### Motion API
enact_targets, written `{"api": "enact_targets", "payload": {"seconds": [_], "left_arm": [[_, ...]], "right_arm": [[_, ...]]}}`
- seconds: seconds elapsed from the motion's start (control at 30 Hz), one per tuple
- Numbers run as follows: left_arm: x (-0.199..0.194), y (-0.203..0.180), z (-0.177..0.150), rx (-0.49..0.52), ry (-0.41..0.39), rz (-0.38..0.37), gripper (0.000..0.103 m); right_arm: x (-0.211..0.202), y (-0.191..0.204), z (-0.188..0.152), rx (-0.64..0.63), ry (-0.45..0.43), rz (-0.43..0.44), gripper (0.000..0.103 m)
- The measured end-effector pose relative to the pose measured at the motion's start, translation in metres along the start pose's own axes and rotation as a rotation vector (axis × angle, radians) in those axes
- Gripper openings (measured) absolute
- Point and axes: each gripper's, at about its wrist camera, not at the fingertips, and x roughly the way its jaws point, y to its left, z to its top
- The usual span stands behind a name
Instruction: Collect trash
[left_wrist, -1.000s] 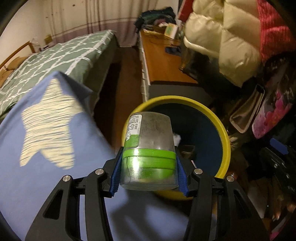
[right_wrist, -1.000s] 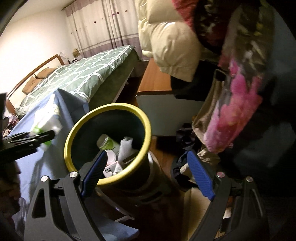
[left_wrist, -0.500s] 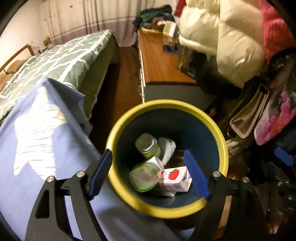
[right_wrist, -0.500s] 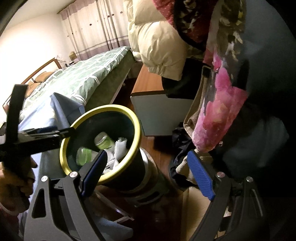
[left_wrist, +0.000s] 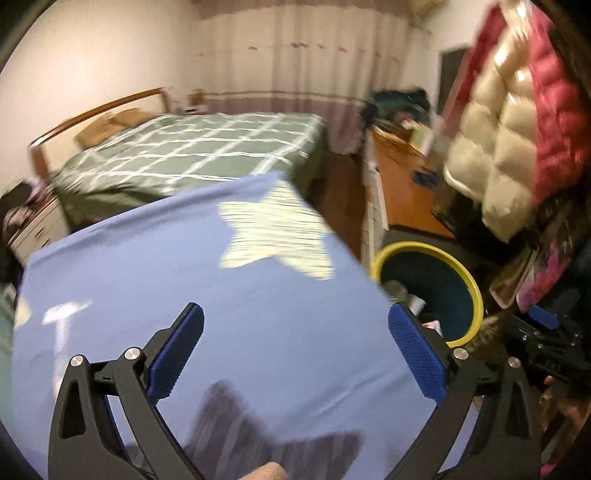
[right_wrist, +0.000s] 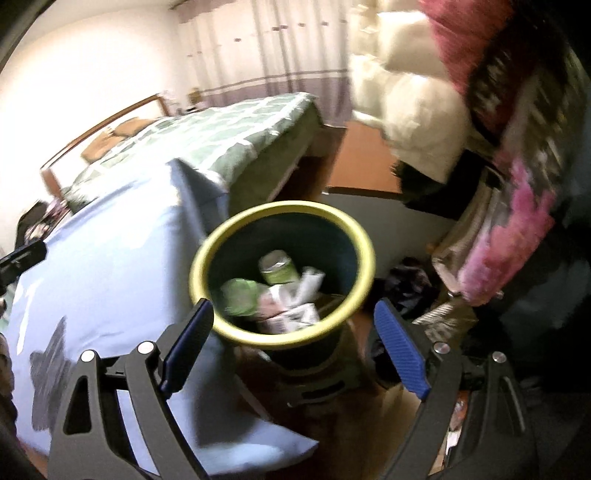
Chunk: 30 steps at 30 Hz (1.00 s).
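The dark bin with a yellow rim (right_wrist: 280, 206) stands beside the blue-covered table. It holds a green-capped clear jar (right_wrist: 240, 295), a second jar (right_wrist: 277, 266) and crumpled paper and cartons (right_wrist: 295, 314). My right gripper (right_wrist: 293, 304) hangs open just above the bin's near rim, with nothing between its fingers. My left gripper (left_wrist: 295, 310) is over the blue cloth (left_wrist: 129, 295), its jaws opening wide and empty. From there the bin (left_wrist: 424, 246) lies to the right. The picture is blurred by motion.
The blue cloth has a pale star (left_wrist: 273, 232) on it. Behind it is a bed with a green checked quilt (left_wrist: 192, 151). A wooden cabinet (left_wrist: 402, 184) sits at the back right. Puffy coats (left_wrist: 517, 140) and bags (right_wrist: 509, 236) crowd the right side above the bin.
My left gripper opened and let the green-capped jar drop into the bin, then swung left and up over the blue cloth. The right gripper shifted a little toward the bin.
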Motion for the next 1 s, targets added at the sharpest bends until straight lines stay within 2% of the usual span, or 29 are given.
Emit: {"api": "enact_targets", "payload": {"seconds": [0.23,0.43,0.53,0.67,0.77,1.0], "left_arm": [[-0.091,0.069,-0.047,-0.072,-0.074,0.147,0.098],[-0.155,0.101,-0.085,-0.154,-0.138,0.229,0.098],[-0.180,0.112,-0.106,-0.171,-0.152,0.243,0.098],[-0.201,0.117,-0.125,-0.185,-0.163,0.252,0.098],[-0.210,0.112,-0.127,-0.184,-0.186,0.296,0.098],[-0.220,0.107,-0.124,-0.201,-0.212,0.330,0.098]], "right_arm": [[-0.026,0.047,-0.005,-0.095,-0.048,0.063,0.086],[-0.058,0.078,-0.011,-0.163,-0.107,0.105,0.088],[-0.071,0.090,-0.014,-0.194,-0.135,0.117,0.089],[-0.086,0.104,-0.020,-0.218,-0.162,0.139,0.090],[-0.094,0.109,-0.023,-0.228,-0.172,0.148,0.090],[-0.106,0.119,-0.026,-0.249,-0.193,0.162,0.090]]}}
